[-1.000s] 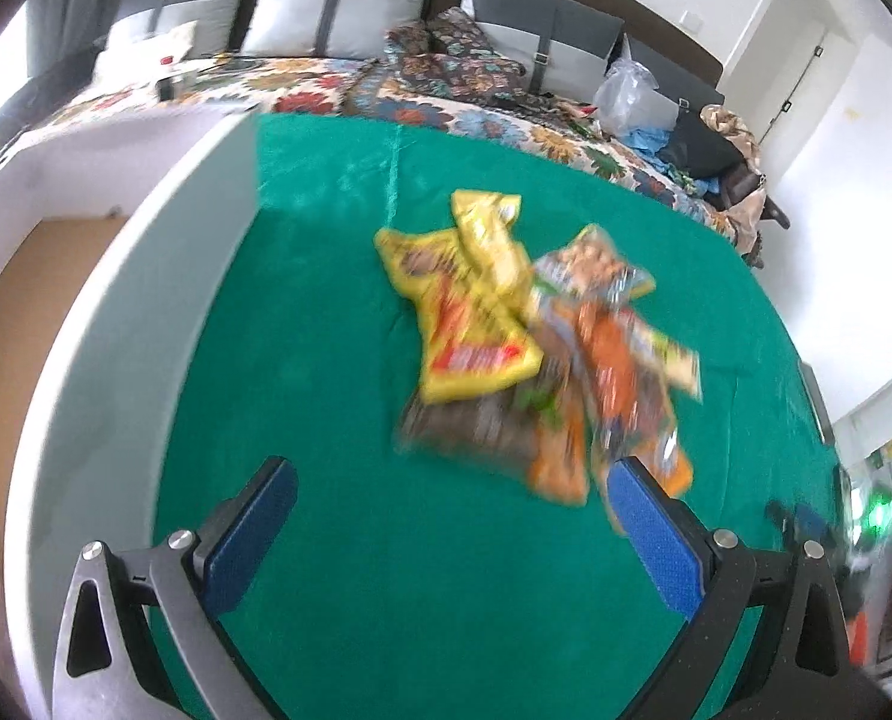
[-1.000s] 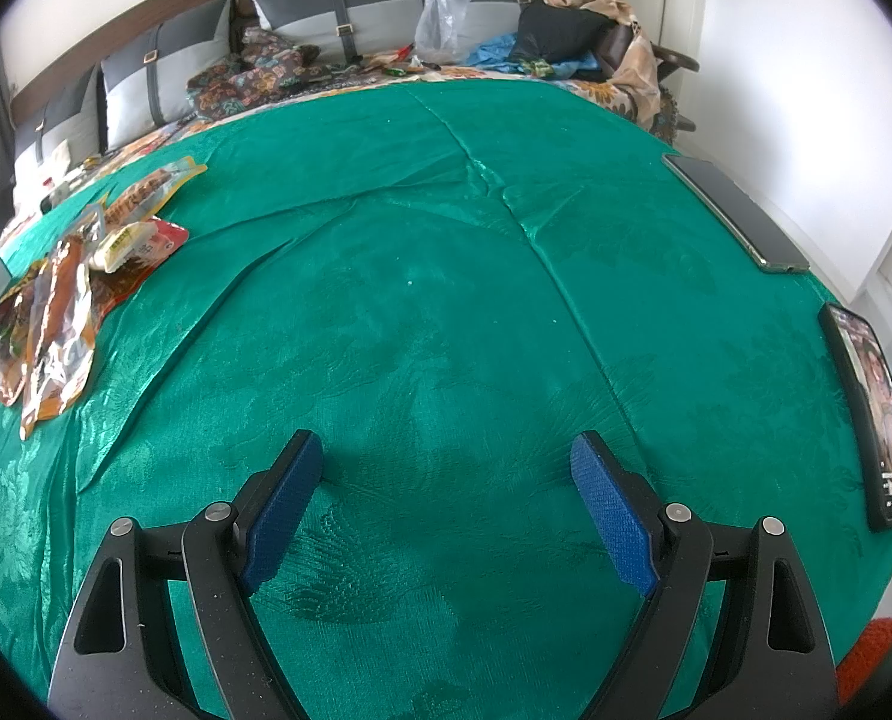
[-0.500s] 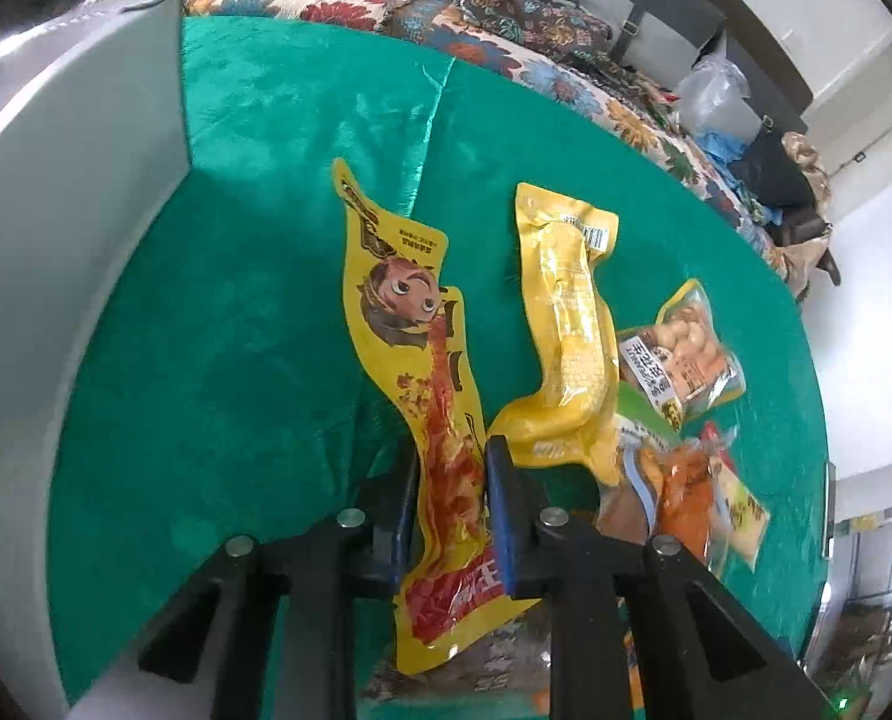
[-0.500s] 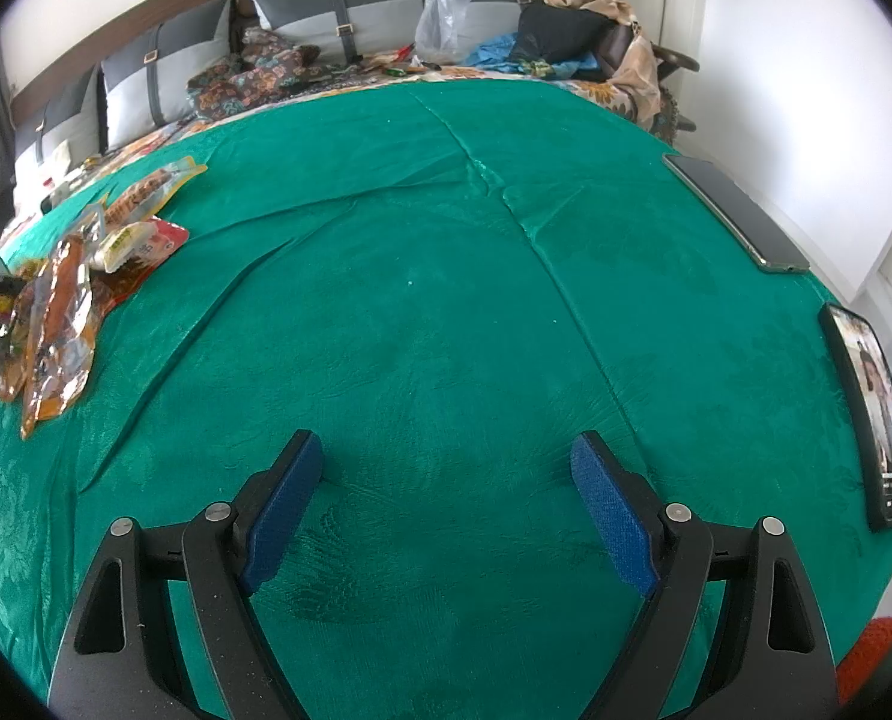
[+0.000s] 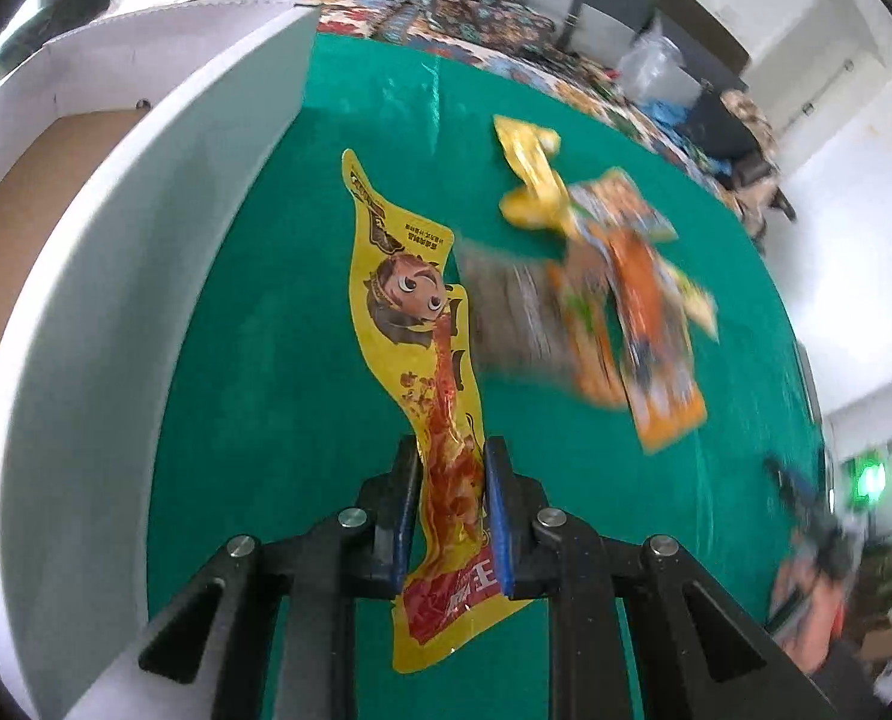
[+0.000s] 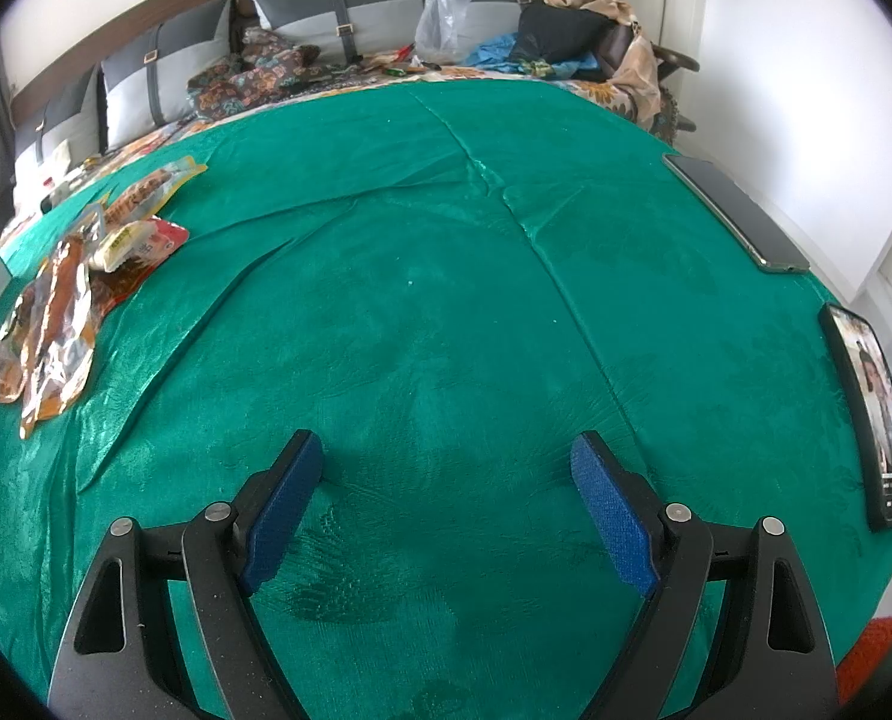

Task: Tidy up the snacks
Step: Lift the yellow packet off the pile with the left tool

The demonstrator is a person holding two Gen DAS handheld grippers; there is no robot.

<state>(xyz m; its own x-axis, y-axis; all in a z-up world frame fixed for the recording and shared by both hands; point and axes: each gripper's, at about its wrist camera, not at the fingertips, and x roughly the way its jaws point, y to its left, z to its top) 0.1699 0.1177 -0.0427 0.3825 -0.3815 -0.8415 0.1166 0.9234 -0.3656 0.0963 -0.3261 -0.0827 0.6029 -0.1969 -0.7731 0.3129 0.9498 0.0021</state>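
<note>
A: Status, left gripper (image 5: 451, 510): wide open a second ago over the snack pile (image 5: 590, 300), jaws have since closed and now clamp the long yellow snack packet (image 5: 428, 360) near its lower end. Packet no longer lies on the heap; it hangs out ahead of the pads, over bare green cloth (image 5: 278, 360).

B: So one snack is separated. Right side?

A: Right gripper (image 6: 446, 480) unchanged, spread wide, nothing between the pads, parked over empty cloth.

B: Destination?

A: Probably the white box (image 5: 86, 300), just left of the packet, brown floor showing at far left. Its tall wall stands between packet and interior; my judgement is the packet must be lifted over that rim.

B: Clearance elsewhere?

A: Pile sits right and far of the packet, blurred. Two phones (image 6: 866, 408) lie along the cloth's right edge, well apart from both tools.
</note>
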